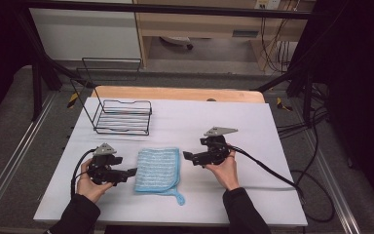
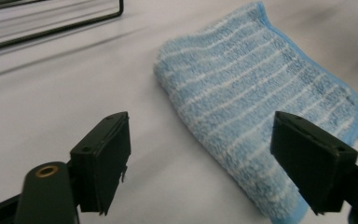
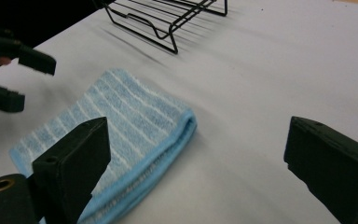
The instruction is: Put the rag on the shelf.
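A folded light-blue cloth with white stripes (image 1: pixel 158 169) (image 2: pixel 256 88) (image 3: pixel 121 116) lies flat on the white table (image 1: pixel 233 122), a small loop tag at its near right corner. My left gripper (image 1: pixel 132 172) (image 2: pixel 205 140) sits just left of the cloth, its jaws wide apart with nothing between them; it also appears in the right gripper view as the left gripper (image 3: pixel 21 79). On the cloth's right side my right gripper (image 1: pixel 187 157) (image 3: pixel 198 144) is open too, clear of the fabric. Neither pair of jaws touches the cloth.
A black wire rack (image 1: pixel 122 117) (image 2: pixel 51 23) (image 3: pixel 168 18) stands at the table's far left. A wooden strip (image 1: pixel 175 92) runs along the far edge. The right gripper's cable (image 1: pixel 272 173) trails off to the right.
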`<state>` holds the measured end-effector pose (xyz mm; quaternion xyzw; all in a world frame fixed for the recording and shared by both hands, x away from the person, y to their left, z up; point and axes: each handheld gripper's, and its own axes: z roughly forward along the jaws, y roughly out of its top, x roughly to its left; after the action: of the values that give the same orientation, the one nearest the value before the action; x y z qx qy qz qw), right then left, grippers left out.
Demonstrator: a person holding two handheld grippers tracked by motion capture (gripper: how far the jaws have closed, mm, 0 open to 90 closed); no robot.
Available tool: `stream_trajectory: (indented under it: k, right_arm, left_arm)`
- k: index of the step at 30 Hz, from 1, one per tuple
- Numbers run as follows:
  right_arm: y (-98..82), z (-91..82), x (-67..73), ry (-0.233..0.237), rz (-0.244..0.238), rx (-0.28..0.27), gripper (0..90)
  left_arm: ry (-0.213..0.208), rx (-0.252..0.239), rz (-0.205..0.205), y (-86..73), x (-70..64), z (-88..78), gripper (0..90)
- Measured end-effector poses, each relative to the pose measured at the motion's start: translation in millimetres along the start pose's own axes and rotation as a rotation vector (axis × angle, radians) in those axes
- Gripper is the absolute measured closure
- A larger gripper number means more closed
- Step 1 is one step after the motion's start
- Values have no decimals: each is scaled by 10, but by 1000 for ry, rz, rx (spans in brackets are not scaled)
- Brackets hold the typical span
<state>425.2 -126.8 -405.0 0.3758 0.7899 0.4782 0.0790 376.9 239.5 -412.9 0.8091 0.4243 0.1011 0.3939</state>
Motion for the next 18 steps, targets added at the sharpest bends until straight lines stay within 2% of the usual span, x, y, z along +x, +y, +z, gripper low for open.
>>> stream_trajectory:
  k: [4,10,14,18]
  right_arm:
    - [-108,-138,-63,7,25,-5,42]
    - [-250,-278,-110,-7,16,-1,11]
    - [-360,-317,-145,-11,19,-1,9]
    - [-433,-335,-178,-29,19,19,7]
  left_arm:
    - [21,2,8,104,45,49,141]
    - [54,5,-3,275,92,181,115]
    - [68,0,-21,343,121,316,125]
    - [77,33,-36,335,181,476,187]
